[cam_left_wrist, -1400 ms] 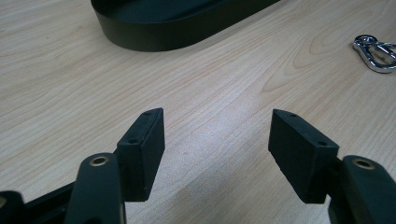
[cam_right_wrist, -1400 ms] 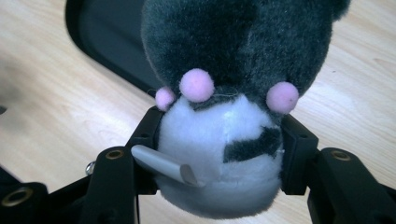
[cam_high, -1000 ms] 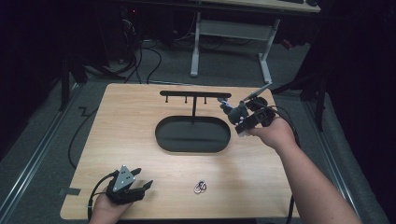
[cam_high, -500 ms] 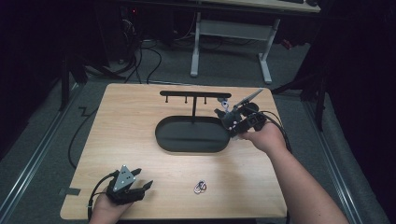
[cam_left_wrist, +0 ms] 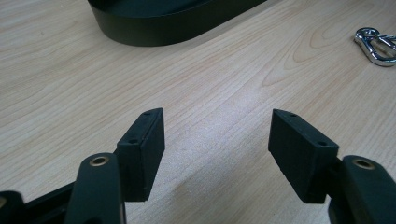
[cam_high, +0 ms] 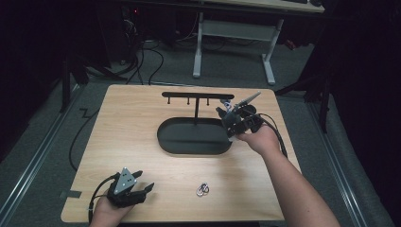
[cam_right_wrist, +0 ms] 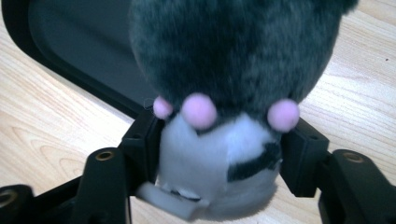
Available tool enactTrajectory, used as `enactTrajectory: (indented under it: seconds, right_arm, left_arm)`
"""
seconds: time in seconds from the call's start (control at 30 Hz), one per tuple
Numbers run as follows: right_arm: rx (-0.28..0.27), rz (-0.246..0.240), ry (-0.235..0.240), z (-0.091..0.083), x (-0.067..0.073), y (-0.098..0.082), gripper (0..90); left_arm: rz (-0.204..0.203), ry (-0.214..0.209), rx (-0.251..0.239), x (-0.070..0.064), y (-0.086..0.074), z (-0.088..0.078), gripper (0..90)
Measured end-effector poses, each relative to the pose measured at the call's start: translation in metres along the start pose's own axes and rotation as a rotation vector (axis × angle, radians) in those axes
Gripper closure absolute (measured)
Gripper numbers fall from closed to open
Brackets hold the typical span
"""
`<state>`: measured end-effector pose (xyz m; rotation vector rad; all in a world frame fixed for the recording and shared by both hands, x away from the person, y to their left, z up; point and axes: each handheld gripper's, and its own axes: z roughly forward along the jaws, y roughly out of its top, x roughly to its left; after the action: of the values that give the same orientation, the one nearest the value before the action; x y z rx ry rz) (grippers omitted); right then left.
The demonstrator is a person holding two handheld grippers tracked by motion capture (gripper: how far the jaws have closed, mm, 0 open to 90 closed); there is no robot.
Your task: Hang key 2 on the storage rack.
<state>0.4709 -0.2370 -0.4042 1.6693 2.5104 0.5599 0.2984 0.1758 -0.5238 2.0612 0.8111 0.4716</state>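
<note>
The right gripper (cam_high: pixel 226 117) has sunk toward the oval black tray (cam_high: pixel 166 137), jaws just opening around the plush toy (cam_right_wrist: pixel 224 93) between them. Likely next: release, withdraw. Left gripper (cam_left_wrist: pixel 217 154) rests open on the bench (cam_high: pixel 132 113).

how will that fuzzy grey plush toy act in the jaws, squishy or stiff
Probably squishy: the plush toy is fuzzy all over and bulges out above the right gripper. Likely light for its bulk. Its fur may slide against the pads, so it could sag or slip as the jaws open over the black tray.
</note>
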Motion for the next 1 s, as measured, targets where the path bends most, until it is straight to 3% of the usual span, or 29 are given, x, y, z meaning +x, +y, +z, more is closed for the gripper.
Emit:
enactTrajectory:
  seconds: [0.17,0.43,0.53,0.63,0.67,0.8,0.83,0.87,0.9,0.93,0.97,1.0]
  right_arm:
    - [-0.04,0.01,-0.006,0.0,0.0,0.0,32.1]
    - [-0.071,-0.003,0.008,-0.008,0.002,-0.01,34.3]
    - [-0.087,-0.03,0.016,-0.01,0.003,-0.019,37.5]
    - [-0.116,-0.038,0.018,-0.012,0.005,-0.034,40.3]
    - [-0.126,-0.076,-0.012,-0.014,0.011,-0.043,39.9]
    - [-0.16,-0.104,-0.004,-0.013,0.019,-0.06,42.6]
    - [-0.192,-0.118,-0.007,-0.012,0.024,-0.072,42.7]
    - [-0.192,-0.118,-0.007,-0.012,0.024,-0.072,42.7]
    - [-0.238,-0.137,-0.011,-0.007,0.03,-0.088,43.1]
    - [-0.238,-0.137,-0.011,-0.007,0.03,-0.088,43.1]
    - [-0.279,-0.138,0.005,0.0,0.033,-0.105,43.7]
    - [-0.279,-0.138,0.005,0.0,0.033,-0.105,43.7]
  left_arm:
    - [0.0,0.002,-0.001,0.0,0.0,0.001,36.8]
    - [0.001,0.0,0.0,-0.001,0.0,0.002,36.9]
    - [0.005,-0.005,0.006,-0.002,0.001,0.002,37.1]
    - [0.002,-0.005,0.004,-0.002,0.001,0.003,37.1]
    - [0.002,-0.009,0.005,-0.003,0.001,0.003,37.2]
    - [0.002,-0.012,0.009,-0.004,0.001,0.003,37.2]
    - [0.002,-0.01,0.007,-0.004,0.001,0.003,37.3]
    - [0.002,-0.011,0.006,-0.004,0.001,0.004,37.3]
    - [0.003,-0.011,0.007,-0.005,0.002,0.004,37.3]
    - [0.003,-0.011,0.007,-0.005,0.002,0.004,37.3]
    - [0.0,-0.014,0.005,-0.005,0.002,0.003,37.3]
    - [0.0,-0.014,0.005,-0.005,0.002,0.003,37.4]
